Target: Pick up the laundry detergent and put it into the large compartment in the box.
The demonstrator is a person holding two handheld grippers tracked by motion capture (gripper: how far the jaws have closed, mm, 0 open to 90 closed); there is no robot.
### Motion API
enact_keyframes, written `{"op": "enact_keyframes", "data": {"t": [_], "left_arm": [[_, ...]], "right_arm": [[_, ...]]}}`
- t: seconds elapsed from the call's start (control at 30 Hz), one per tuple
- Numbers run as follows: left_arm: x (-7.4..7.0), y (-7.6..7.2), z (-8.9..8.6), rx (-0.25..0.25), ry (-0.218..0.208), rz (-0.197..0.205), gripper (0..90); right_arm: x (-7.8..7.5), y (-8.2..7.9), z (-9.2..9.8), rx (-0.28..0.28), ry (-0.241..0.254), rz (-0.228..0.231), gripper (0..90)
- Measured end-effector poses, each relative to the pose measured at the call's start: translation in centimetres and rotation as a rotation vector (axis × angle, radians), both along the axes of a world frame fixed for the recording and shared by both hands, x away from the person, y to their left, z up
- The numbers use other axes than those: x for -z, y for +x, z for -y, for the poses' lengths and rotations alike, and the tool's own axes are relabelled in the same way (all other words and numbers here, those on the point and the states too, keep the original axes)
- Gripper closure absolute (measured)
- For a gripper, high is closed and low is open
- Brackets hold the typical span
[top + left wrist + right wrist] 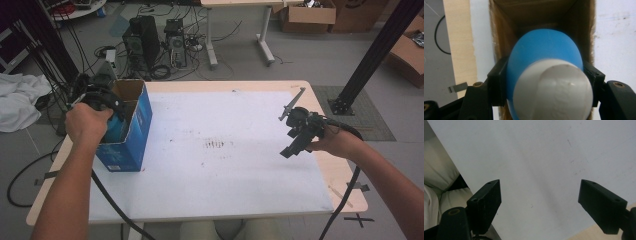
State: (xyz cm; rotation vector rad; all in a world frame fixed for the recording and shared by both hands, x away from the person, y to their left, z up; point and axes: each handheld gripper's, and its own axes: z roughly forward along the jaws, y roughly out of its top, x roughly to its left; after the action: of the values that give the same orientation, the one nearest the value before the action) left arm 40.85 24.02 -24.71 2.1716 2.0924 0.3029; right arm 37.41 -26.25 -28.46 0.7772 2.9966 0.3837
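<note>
A tall blue cardboard box (131, 131) stands open-topped at the table's left edge. My left gripper (111, 116) hangs over its mouth, shut on a blue bottle (544, 53) with a white cap (554, 92). In the left gripper view my left gripper (544, 81) has its pads pressed on the bottle's two sides, and the bottle's far end points down into the brown inside of the box (505, 30). My right gripper (295, 141) is held above the right part of the white table top (220, 165). There my right gripper (540, 200) stands open with nothing between its jaws.
Computer towers (145, 42) and loose cables lie on the floor behind the table. A black post (370, 60) stands at the back right, with cardboard boxes (307, 15) beyond it. White cloth (17, 100) lies at the left. The person's lap (439, 185) is at the table's near edge.
</note>
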Motion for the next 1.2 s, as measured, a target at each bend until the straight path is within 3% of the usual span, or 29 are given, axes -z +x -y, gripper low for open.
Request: {"op": "enact_keyframes", "data": {"t": [0.23, 0.53, 0.77, 1.2], "left_arm": [[1.8, 0.1, 0.0, 0.001, -0.001, -0.009, 37.8], [3.1, 0.3, -0.1, 0.007, 0.007, -0.024, 37.7], [3.1, 0.3, -0.4, -0.026, -0.008, -0.021, 37.5], [3.2, 0.5, -0.8, -0.043, -0.045, -0.025, 33.4]], "right_arm": [[0.3, 0.1, 0.3, 0.003, -0.001, -0.005, 18.6], [0.7, 0.2, 0.5, 0.011, 0.000, -0.012, 18.6], [0.8, 0.2, 0.4, 0.013, 0.001, -0.015, 18.6], [1.1, 0.3, 0.3, 0.009, -0.006, -0.024, 18.6]]}}
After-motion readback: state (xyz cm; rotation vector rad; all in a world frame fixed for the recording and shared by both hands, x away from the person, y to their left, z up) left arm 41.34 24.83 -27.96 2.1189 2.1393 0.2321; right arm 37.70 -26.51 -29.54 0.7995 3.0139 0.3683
